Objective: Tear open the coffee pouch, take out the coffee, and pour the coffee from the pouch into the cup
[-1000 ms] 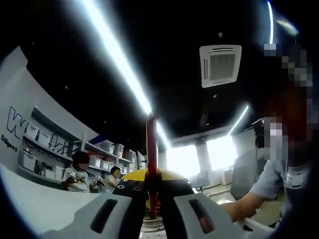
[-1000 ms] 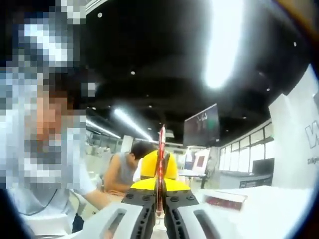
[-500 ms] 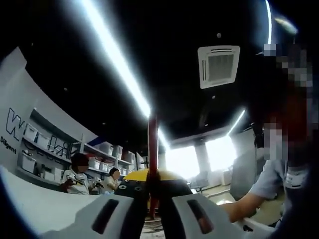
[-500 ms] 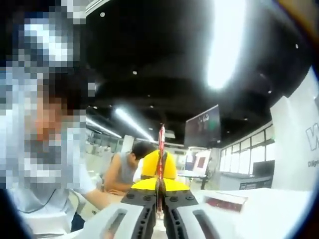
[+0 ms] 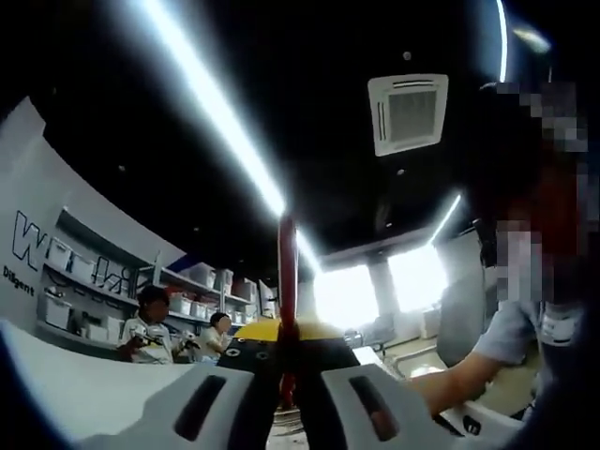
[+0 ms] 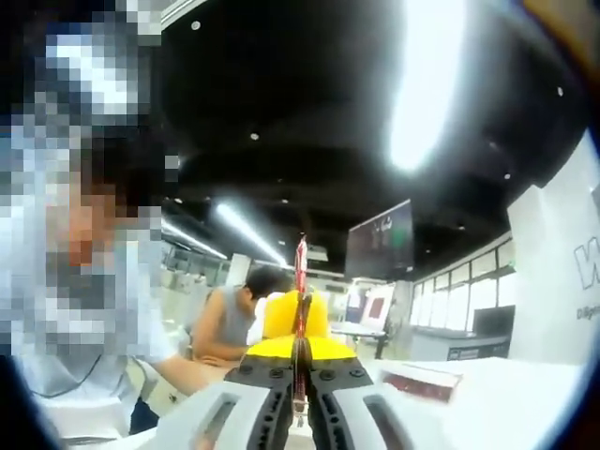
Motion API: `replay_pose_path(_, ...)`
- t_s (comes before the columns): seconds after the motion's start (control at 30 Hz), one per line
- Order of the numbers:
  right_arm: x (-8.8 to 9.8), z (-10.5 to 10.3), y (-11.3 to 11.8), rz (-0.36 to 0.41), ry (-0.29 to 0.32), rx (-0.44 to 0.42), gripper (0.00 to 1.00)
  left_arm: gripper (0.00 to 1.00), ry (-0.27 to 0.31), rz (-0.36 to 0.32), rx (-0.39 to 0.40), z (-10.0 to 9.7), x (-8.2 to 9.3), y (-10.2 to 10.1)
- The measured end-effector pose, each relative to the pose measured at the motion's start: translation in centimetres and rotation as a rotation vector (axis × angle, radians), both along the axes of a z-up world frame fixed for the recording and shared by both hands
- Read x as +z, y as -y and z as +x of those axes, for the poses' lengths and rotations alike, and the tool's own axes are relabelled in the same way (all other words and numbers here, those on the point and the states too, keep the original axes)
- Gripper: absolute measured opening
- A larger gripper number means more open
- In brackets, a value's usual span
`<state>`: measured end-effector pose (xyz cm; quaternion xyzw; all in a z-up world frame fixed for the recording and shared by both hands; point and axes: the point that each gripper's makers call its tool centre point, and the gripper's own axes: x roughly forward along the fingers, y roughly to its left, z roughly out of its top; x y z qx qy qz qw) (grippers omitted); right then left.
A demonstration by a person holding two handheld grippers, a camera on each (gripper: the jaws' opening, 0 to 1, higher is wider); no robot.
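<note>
**Pouch held edge-on between two sets of tongs**

Between the jaws of the left gripper [image 5: 281,394] stands the coffee pouch [image 5: 286,272], a thin red sliver seen edge-on, rising straight up from the pinch. The right gripper [image 6: 300,398] is likewise pressed together on the same pouch [image 6: 300,281], which climbs from its jaws as a narrow red strip. Each view has the other gripper's yellow-and-black head just beyond the pouch, so the two pinch it from opposite sides, close together.

The pouch looks light, thin and pliant, probably slick film; a firm pinch near its top edge, either side of the tear line, would suit it best, and loose grains inside could spill once it opens.

Seen edge-on, the pouch's faces, print and any tear notch cannot be made out. Whether it is already torn is impossible to tell.
</note>
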<state>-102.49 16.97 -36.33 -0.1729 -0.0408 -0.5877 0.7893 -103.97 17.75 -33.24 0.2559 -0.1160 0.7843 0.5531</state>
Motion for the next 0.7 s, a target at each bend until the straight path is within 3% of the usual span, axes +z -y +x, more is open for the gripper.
replay_pose_path(0.17, -0.1, -0.4, 0.1, 0.027, 0.036, 0.003, 0.03, 0.15, 0.017, 0.065, -0.038, 0.2, 1.0, 1.0)
replay_pose_path(0.27, -0.1, -0.2, 0.2, 0.034, 0.037, 0.002, 0.03, 0.06, 0.002, 0.070, -0.001, -0.1, 1.1, 1.4)
replay_pose_path(0.4, 0.0, -0.2, 0.1, -0.011, -0.030, -0.031, 0.05, 0.05, 0.014, 0.068, -0.018, -0.1, 1.1, 1.2)
replay_pose_path(0.5, 0.1, 0.0, 0.4, -0.012, -0.037, -0.032, 0.07, 0.05, 0.010, 0.023, 0.007, -0.4, 0.5, 0.6)
replay_pose_path(0.6, 0.2, 0.0, 0.5, -0.012, -0.037, -0.029, 0.03, 0.07, -0.015, 0.020, 0.011, 0.0, 0.5, 0.4)
replay_pose_path(0.67, 0.1, 0.0, 0.5, -0.005, -0.035, -0.032, 0.03, 0.09, -0.022, 0.035, 0.026, 0.0, 0.7, 0.7)
replay_pose_path(0.7, 0.1, 0.0, 0.4, -0.002, -0.027, -0.031, 0.03, 0.09, -0.018, 0.076, 0.012, 0.1, 1.3, 1.2)
